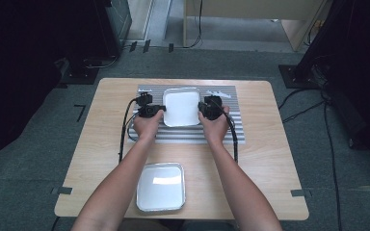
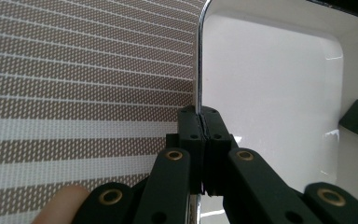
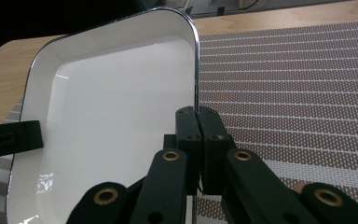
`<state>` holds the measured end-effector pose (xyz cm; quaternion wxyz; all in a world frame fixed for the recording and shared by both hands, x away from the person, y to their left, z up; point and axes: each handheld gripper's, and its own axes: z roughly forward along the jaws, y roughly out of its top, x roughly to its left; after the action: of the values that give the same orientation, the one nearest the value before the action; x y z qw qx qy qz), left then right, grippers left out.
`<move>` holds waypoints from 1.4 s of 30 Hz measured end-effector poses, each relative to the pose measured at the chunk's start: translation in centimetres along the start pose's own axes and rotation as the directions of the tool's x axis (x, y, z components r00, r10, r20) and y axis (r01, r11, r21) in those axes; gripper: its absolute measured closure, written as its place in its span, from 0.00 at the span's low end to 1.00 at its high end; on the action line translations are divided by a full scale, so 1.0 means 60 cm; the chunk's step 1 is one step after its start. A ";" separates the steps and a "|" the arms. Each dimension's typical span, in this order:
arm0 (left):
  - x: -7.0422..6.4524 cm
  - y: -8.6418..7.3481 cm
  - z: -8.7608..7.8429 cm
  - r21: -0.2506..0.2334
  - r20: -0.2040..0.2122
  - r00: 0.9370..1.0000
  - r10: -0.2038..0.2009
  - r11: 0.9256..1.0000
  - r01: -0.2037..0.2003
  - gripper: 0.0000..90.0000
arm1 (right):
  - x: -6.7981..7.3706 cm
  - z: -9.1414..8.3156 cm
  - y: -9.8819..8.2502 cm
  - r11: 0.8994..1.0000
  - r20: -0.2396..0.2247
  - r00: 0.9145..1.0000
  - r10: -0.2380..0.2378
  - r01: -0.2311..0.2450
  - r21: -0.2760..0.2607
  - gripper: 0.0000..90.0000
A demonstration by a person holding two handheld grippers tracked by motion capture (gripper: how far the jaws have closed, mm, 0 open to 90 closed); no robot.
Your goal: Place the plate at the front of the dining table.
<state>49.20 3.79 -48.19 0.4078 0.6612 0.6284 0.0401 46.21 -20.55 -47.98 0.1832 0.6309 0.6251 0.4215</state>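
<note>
Two white trays sit on the wooden tabletop point(image 1: 106, 96). The far tray point(image 1: 181, 108) lies on a striped placemat point(image 1: 231, 129) toward the back of the tabletop, and the near tray point(image 1: 160, 186) rests on bare wood by the front edge, well apart from the first.

Both grippers are clamped on the far tray, one on each side. In the high view the left gripper point(image 1: 156, 110) meets the tray's left rim and the right gripper point(image 1: 204, 109) meets its right rim, with the person's hands wrapped around the gripper bodies and both forearms reaching in from the bottom. A black cable trails back from each gripper across the placemat and the wood.

In the left gripper view, the left gripper's jaws are pressed together on the tray's thin metal-edged rim, which runs upward between them; the white inside of the tray lies to the right and the woven placemat to the left. A black jaw of the other gripper shows at the tray's opposite rim.

In the right gripper view, the right gripper's jaws are likewise pinched shut on the rim, with the tray's inside to the left, the placemat to the right and wood beyond.
</note>
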 end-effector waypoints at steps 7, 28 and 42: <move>0.013 0.001 0.028 0.047 0.022 0.997 -0.071 0.996 0.069 1.00 | -0.012 0.014 0.004 0.999 0.013 1.000 0.008 -0.009 0.049 0.99; 0.013 0.002 0.053 0.069 0.003 0.999 -0.053 0.996 0.053 0.87 | -0.039 0.051 -0.014 0.984 0.028 0.994 0.110 -0.112 0.137 0.97; 0.023 0.012 0.051 0.053 0.074 0.994 -0.080 0.996 0.076 0.69 | -0.043 0.067 -0.016 0.991 -0.031 0.995 0.097 -0.094 0.100 0.90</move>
<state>51.80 3.59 -50.43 0.4158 0.6472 0.6387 -0.0168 49.00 -21.61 -51.82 0.1203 0.6608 0.6175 0.4094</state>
